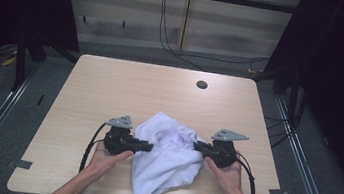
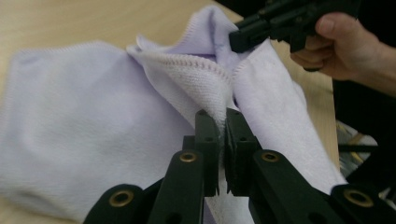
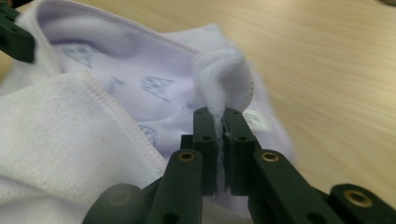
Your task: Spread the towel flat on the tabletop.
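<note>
Your left gripper (image 1: 149,147) has its jaws pressed together on a fold of the white towel (image 1: 166,162) — in the left gripper view the stitched hem of the cloth (image 2: 187,70) runs straight down into the narrow slit between the two black jaws (image 2: 222,140). Your right gripper (image 1: 197,147) is doing the same on the opposite side: its jaws are pinching a rolled edge of the fabric (image 3: 224,74), with a wisp of terry showing in the gap between them (image 3: 220,135).

The towel lies crumpled on the near half of the wooden table (image 1: 111,84), between your two hands, with its lower end trailing toward the table's near edge. Its upper part is bunched and lifted slightly where you grip it (the middle sags into a hollow between the two pinch points). In the right gripper view the inner face of the cloth carries a faint bluish printed pattern (image 3: 156,86), too blurred to read.

Your left hand (image 1: 103,161) and right hand (image 1: 228,172) wrap the gripper bodies from below, cables trailing back along your forearms. From the left gripper view, your right gripper (image 2: 261,28) shows at the far side, its tip touching the towel's raised edge. A round grommet hole (image 1: 202,85) sits in the table's far part — well apart from the cloth.
</note>
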Action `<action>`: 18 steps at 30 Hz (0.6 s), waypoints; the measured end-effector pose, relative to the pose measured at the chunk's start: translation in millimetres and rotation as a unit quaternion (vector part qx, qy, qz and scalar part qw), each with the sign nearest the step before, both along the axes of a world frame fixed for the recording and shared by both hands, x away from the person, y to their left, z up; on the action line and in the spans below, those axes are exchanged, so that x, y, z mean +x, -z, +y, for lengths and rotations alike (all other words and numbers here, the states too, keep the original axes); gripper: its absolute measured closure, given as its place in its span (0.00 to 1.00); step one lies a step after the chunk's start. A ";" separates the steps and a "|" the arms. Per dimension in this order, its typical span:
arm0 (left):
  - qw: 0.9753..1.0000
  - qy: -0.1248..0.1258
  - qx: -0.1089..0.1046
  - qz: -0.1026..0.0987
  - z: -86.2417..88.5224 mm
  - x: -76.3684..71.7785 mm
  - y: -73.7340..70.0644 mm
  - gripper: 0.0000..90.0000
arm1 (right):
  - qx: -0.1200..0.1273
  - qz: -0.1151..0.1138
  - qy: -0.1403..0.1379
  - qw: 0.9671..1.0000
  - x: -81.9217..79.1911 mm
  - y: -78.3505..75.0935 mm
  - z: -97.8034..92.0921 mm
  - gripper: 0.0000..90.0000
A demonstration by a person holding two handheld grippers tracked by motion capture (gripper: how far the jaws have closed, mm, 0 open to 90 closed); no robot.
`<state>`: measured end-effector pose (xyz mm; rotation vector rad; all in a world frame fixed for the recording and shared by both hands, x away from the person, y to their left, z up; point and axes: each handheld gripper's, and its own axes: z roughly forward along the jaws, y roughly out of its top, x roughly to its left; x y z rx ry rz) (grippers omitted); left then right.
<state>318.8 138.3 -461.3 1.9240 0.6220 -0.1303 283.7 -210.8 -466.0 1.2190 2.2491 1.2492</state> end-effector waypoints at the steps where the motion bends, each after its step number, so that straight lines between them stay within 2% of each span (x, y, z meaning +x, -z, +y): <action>1: 1.000 -0.010 -0.009 -0.004 6.9 1.1 -3.5 0.95 | 0.004 -0.001 0.009 1.000 -0.1 -2.5 -5.0 0.95; 2: 1.000 -0.024 -0.017 -0.009 13.7 1.7 -6.8 0.95 | 0.007 -0.005 0.019 1.000 -0.2 -5.0 -10.2 0.95; 3: 1.000 -0.024 -0.017 -0.009 13.7 1.7 -6.8 0.95 | 0.007 -0.005 0.019 1.000 -0.2 -5.0 -10.2 0.95; 4: 0.999 -0.038 -0.021 -0.013 21.1 2.6 -9.9 0.95 | 0.005 -0.022 0.036 0.999 -0.9 -11.9 -21.4 0.95; 5: 0.998 -0.059 -0.029 -0.018 35.8 3.5 -15.6 0.95 | 0.001 -0.030 0.047 0.998 -1.5 -14.9 -25.9 0.95; 6: 0.998 -0.059 -0.029 -0.018 35.8 3.5 -15.6 0.96 | 0.001 -0.030 0.047 0.998 -1.5 -14.9 -25.9 0.95; 8: 0.996 -0.078 -0.047 -0.022 49.8 2.8 -22.2 0.96 | 0.022 -0.045 0.087 0.995 -1.7 -24.0 -49.2 0.95; 10: 0.993 -0.097 -0.058 -0.036 62.2 1.1 -31.4 0.96 | 0.027 -0.046 0.096 0.994 -2.5 -26.3 -56.0 0.95; 11: 0.990 -0.109 -0.076 -0.040 73.1 1.3 -38.9 0.96 | 0.041 -0.047 0.106 0.992 -4.6 -31.0 -67.9 0.95; 12: 0.990 -0.109 -0.076 -0.040 73.1 1.3 -38.9 0.96 | 0.041 -0.047 0.106 0.992 -4.6 -31.0 -67.9 0.95; 13: 0.989 -0.116 -0.085 -0.040 76.0 1.1 -41.6 0.96 | 0.048 -0.051 0.107 0.992 -5.8 -34.2 -72.1 0.95; 14: 0.988 -0.119 -0.088 -0.046 76.0 1.0 -45.5 0.96 | 0.064 -0.060 0.105 0.991 -7.2 -42.5 -77.2 0.95; 16: 0.987 -0.122 -0.090 -0.049 72.7 3.2 -48.7 0.96 | 0.066 -0.076 0.109 0.989 -6.6 -52.4 -78.0 0.95; 17: 0.987 -0.122 -0.090 -0.049 72.7 3.2 -48.7 0.96 | 0.066 -0.076 0.109 0.989 -6.6 -52.4 -78.0 0.95; 18: 0.986 -0.129 -0.088 -0.058 69.8 9.2 -55.1 0.96 | 0.085 -0.082 0.112 0.987 -0.6 -61.8 -80.5 0.95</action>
